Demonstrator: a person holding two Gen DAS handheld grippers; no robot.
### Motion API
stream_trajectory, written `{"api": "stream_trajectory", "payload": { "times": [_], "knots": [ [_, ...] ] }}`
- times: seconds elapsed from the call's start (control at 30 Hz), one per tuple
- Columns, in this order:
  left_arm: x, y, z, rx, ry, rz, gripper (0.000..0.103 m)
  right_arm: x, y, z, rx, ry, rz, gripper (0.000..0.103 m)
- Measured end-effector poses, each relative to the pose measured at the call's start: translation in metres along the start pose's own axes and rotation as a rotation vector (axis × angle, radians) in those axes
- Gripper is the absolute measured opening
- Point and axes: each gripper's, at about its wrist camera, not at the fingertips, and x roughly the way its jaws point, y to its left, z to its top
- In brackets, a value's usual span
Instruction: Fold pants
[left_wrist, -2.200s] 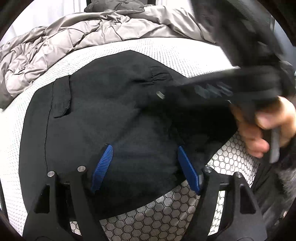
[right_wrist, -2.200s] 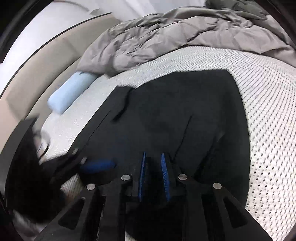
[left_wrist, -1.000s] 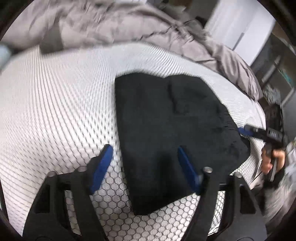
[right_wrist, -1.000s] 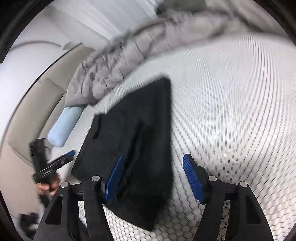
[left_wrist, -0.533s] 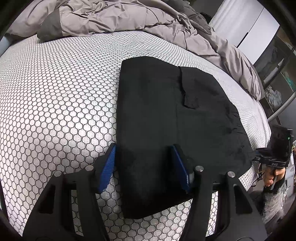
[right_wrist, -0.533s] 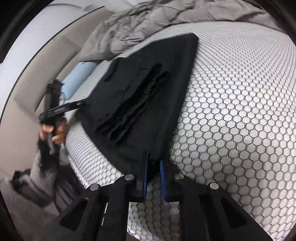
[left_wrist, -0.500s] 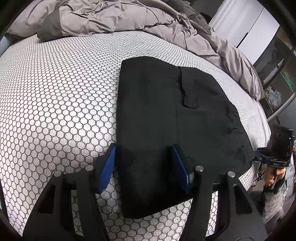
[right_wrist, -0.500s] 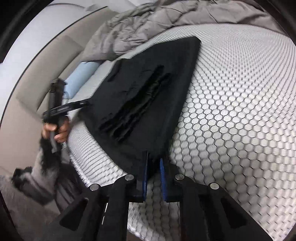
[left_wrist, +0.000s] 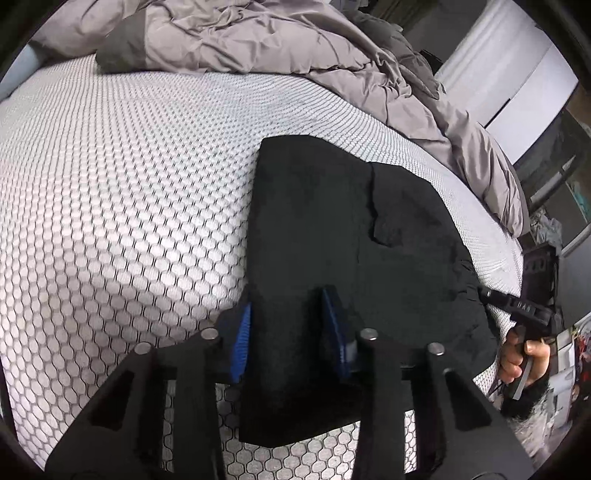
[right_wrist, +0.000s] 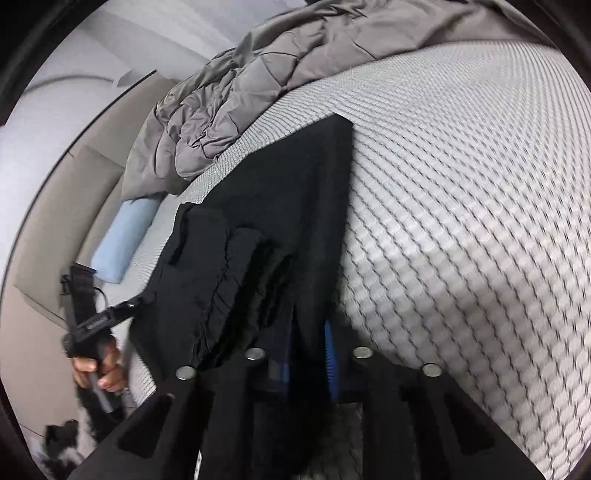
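I had both the left hand-held gripper (left_wrist: 291, 328) and right hand-held gripper (right_wrist: 308, 350) clamped on the black fabric pants (left_wrist: 332, 229), already folded compactly near the bed's (left_wrist: 122, 192) edge; one last fold probably remained.

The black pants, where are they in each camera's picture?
Left wrist view: the pants lie in the middle and lower right, their near edge between the left tongs.
Right wrist view: the pants run from the upper middle down to the bottom centre, gripped by the right tongs.
Shared landmark: the grey duvet, bunched beyond the pants in both views.
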Motion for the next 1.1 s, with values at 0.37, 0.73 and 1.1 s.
{"api": "stream_trajectory", "payload": {
  "times": [0.37,0.73,1.1],
  "knots": [
    [0.005,-0.020,0.011,0.048,-0.049,0.146,0.034,-0.002,0.008,0.026,-0.040,-0.097,-0.242,0.036],
    [-0.046,-0.094,-0.026,0.256,-0.309,0.259,0.086,-0.054,0.068,-0.027,-0.297,-0.254,-0.247,0.096],
    [-0.086,-0.117,-0.081,0.260,-0.434,0.254,0.102,-0.091,0.080,-0.070,-0.326,-0.413,-0.205,0.103]
  ]
}}
